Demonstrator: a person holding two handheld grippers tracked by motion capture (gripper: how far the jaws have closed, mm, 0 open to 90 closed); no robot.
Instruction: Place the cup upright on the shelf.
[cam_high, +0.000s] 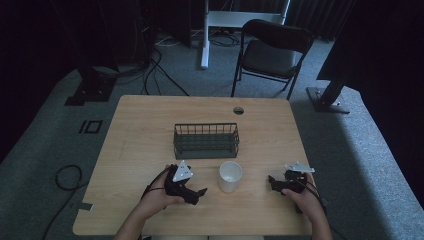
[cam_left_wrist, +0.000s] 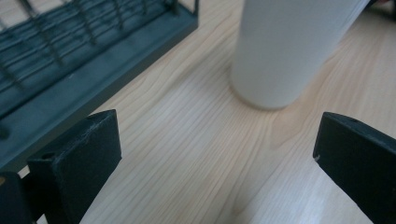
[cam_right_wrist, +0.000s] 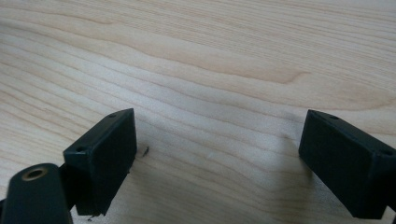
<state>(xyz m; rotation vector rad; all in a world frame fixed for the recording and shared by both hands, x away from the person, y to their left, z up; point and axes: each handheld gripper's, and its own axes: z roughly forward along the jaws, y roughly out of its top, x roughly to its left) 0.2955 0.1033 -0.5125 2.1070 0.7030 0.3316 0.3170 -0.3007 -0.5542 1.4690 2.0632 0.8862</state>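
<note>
Near the lower middle of the high view, a white cup (cam_high: 230, 176) stands upright on the wooden counter (cam_high: 145, 125), mouth up, with nothing holding it. It sits just below the right end of a dark wire basket (cam_high: 206, 140), close to it but apart.

Left of the cup in that view, the left tool (cam_high: 198, 192) is held in a person's left hand (cam_high: 159, 197), its jaws pointing toward the cup's base and stopping a little short of it. In the left gripper view the cup (cam_left_wrist: 289, 51) fills the upper right of the frame, its foot resting on the wood beyond and between the two black jaws. Those jaws stand wide apart with bare wood between them and grip nothing. The basket (cam_left_wrist: 79, 70) runs across the upper left of that frame, its solid base rail nearest the left jaw.

Right of the cup in the high view, and well apart from it, the right tool (cam_high: 273, 181) rests low over the counter in the person's right hand (cam_high: 306, 197), pointing left toward the cup. In the right gripper view its jaws are spread wide over plain wood grain, with nothing between them.

At the top of the high view, beyond the counter's far edge, a black folding chair (cam_high: 272, 52) stands on the grey floor (cam_high: 45, 145).
</note>
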